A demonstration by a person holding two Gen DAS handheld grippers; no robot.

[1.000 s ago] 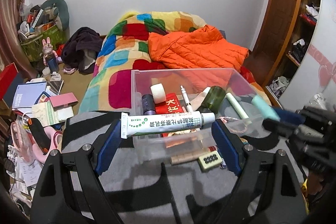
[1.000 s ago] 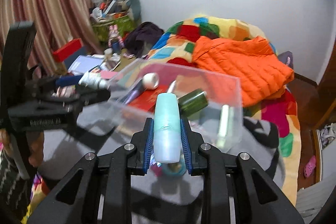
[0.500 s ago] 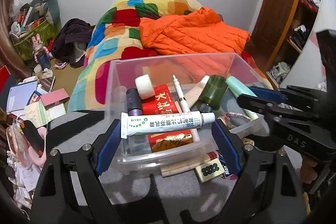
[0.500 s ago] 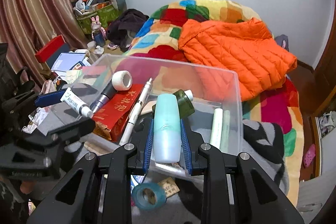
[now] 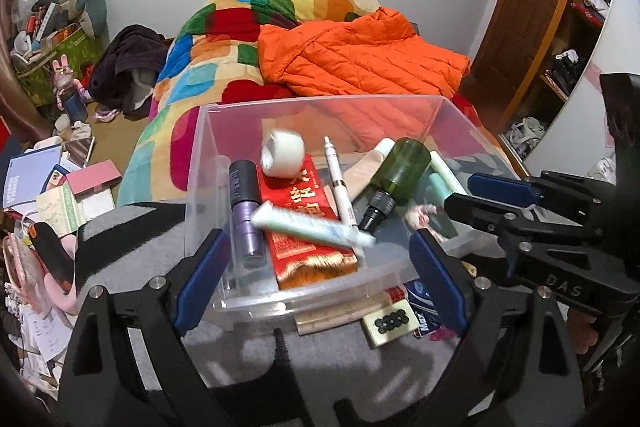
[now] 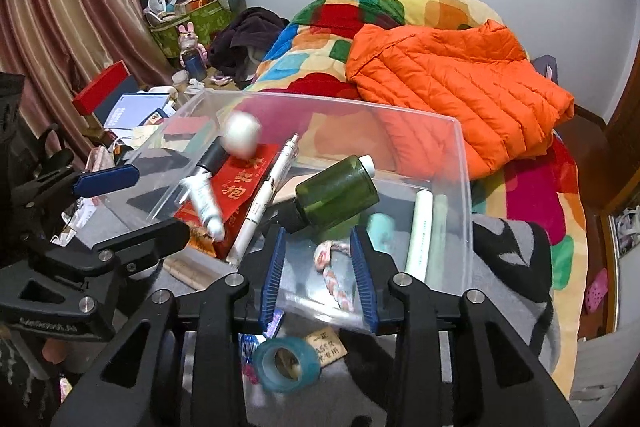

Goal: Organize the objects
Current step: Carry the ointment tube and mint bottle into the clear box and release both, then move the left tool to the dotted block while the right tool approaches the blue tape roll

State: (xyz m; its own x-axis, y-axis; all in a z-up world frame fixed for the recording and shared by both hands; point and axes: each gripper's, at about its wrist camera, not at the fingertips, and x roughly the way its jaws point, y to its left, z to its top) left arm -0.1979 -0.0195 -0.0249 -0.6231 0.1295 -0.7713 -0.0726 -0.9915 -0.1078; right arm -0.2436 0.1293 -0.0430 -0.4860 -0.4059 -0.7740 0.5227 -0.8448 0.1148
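Note:
A clear plastic bin [image 5: 200, 155] [image 6: 466, 187] sits on a grey-black blanket and holds a red packet [image 5: 298, 195], a white pen [image 5: 336, 179], a green bottle [image 5: 396, 171] [image 6: 336, 191], a purple tube and a tape roll [image 5: 282, 153]. My left gripper [image 5: 320, 267] is open over the bin's near wall; a white ointment tube [image 5: 312, 227] [image 6: 206, 205] lies blurred, loose on the red packet. My right gripper [image 6: 318, 275] is open; a mint bottle [image 6: 380, 231] [image 5: 442, 183] lies loose in the bin beyond it.
Outside the bin lie a teal tape roll [image 6: 288, 365], a mahjong tile [image 5: 392, 321], a small labelled tag [image 6: 324, 347] and a blue packet. A bed with a patchwork quilt and orange jacket [image 5: 360, 55] is behind. Floor clutter is left.
Both grippers have opened. The ointment tube has dropped from the left gripper into the bin, and the mint bottle has left the right gripper and lies in the bin.

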